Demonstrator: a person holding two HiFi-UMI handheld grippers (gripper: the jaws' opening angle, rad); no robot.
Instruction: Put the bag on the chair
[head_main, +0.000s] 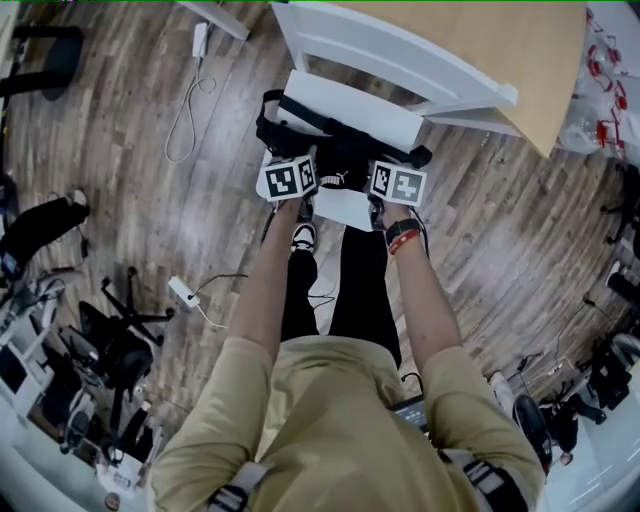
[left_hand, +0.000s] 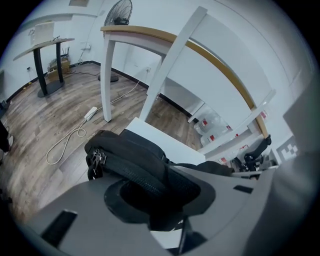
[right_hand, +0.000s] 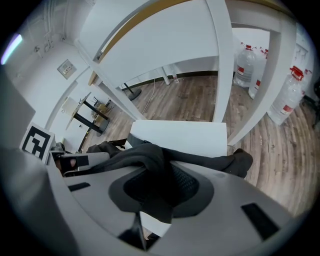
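A black bag (head_main: 335, 150) lies across the white seat of the chair (head_main: 385, 118), straps spilling over both sides. In the head view my left gripper (head_main: 300, 165) is at the bag's left part and my right gripper (head_main: 390, 168) at its right part, their marker cubes covering the jaws. The left gripper view shows the bag's zipped edge (left_hand: 130, 160) running into my left gripper (left_hand: 160, 200), over the seat (left_hand: 167, 142). In the right gripper view, dark fabric of the bag (right_hand: 150, 160) bunches inside my right gripper (right_hand: 160, 192), above the seat (right_hand: 185, 135). Both look closed on the bag.
A white table with a wooden top (head_main: 470, 40) stands just behind the chair. Water bottles (head_main: 600, 90) sit at its right. A power strip with cable (head_main: 185, 292) and a black office chair (head_main: 120, 345) are on the wooden floor at left.
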